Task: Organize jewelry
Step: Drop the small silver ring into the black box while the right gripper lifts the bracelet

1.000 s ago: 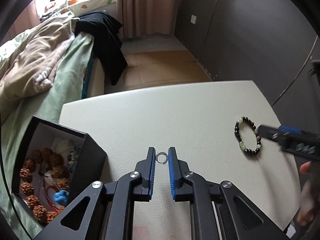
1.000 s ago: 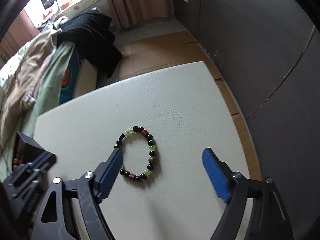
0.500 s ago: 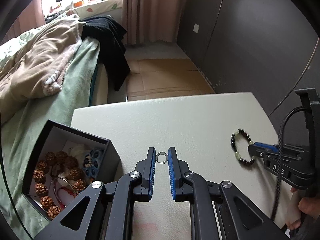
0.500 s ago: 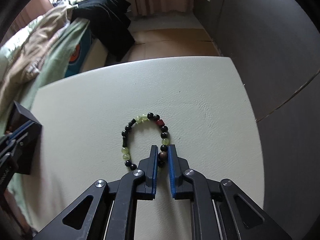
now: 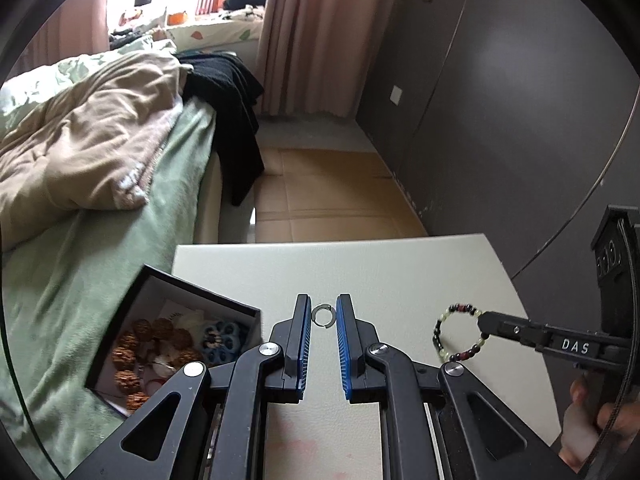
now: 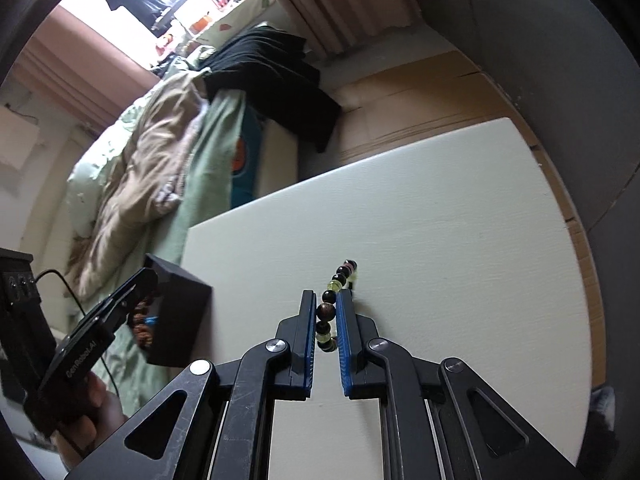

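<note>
The bead bracelet (image 6: 333, 309), flat on the bench (image 6: 460, 240) a second ago, is now gripped and lifted by the closed right claw (image 6: 325, 322), while the small ring (image 5: 322, 315) is pinched in the left claw (image 5: 322, 322), near the open jewelry box (image 5: 236, 307), so both can be stored.

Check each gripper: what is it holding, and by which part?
Left gripper pinches a small metal ring across its sides. Right gripper clamps the beaded bracelet on one stretch of its beads.
</note>
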Demonstrator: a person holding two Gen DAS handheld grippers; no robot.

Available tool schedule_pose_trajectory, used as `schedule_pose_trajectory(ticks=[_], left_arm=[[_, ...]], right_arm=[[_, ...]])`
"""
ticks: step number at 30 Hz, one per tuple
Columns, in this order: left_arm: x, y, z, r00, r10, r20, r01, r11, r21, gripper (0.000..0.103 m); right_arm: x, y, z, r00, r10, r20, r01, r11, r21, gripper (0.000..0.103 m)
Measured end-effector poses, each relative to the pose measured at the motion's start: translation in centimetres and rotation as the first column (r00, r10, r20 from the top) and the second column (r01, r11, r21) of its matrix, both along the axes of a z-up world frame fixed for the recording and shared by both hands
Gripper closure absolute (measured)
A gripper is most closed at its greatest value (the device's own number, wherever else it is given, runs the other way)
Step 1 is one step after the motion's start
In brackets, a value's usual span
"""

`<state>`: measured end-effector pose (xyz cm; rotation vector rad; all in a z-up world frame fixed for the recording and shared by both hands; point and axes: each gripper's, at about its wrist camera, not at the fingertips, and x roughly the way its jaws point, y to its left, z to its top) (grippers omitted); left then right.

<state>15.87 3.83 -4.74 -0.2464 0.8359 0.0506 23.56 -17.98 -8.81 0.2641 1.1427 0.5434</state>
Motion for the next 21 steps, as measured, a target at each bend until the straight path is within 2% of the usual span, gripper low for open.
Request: schedule_pose_trajectory(ticks=[8,10,12,18,20,21], left_arm=[[-1.0,4.0,0.8,0.996,0.086,0.004,-0.085,0.996,-0.041,0.090],[-1.1,5.2,0.5,0.994,0.113,-0.006,-0.113,0.991,-0.077,0.090],[-1.2,6.3,0.2,0.990,0.143,-0.019,-0.144,0.984,-0.104,0.090],[-1.2,8.5,0.0,0.974,0.223,-0.023,-0.224,0.968,-0.114,0.088],[-1.1,9.2,-0.3,0.970,0.238,-0.042,-0.241,0.961,-0.135,0.075],[-1.2,9.5,-0.4,0.968,0.247,-0.049,-0.252,0.957,-0.145,0.056]], right_arm=[[-1.2,2.7,2.3,0.996,0.047,0.074,-0.053,0.996,0.074,0.091],[-1.4,3.2,2.5,0.995,0.055,0.083,-0.061,0.996,0.070,0.091],[-1.3,3.6,2.4,0.995,0.059,0.079,-0.065,0.995,0.071,0.091],[-1.6,4.8,2.0,0.995,0.071,0.071,-0.076,0.995,0.065,0.091],[-1.6,5.0,2.0,0.995,0.076,0.070,-0.080,0.995,0.062,0.091],[-1.7,5.0,2.0,0.995,0.077,0.069,-0.081,0.995,0.063,0.091]])
